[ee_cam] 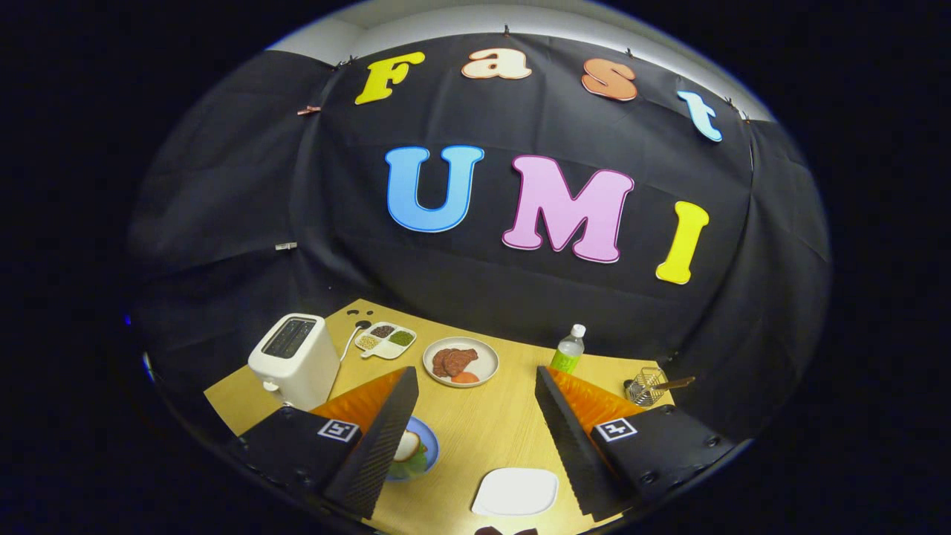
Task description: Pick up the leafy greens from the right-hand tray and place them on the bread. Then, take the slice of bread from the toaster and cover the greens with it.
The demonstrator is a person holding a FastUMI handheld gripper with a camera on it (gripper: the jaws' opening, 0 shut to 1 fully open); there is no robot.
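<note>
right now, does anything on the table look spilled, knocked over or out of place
Nothing stands out. The toaster, bottle and wire holder stand upright, the food sits on its plates and divided tray, and no spill shows on the table. The hand-held gripper is open, holding nothing.

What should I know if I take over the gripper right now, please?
Gripper: open, holding nothing, above the table.
Blue plate, beside the left finger: greens with a bread slice on top, partly hidden.
Toaster beyond the left finger; slot looks dark.
White tray between the fingers.
Apparently done: greens placed and covered. Left: check the stack.
</note>
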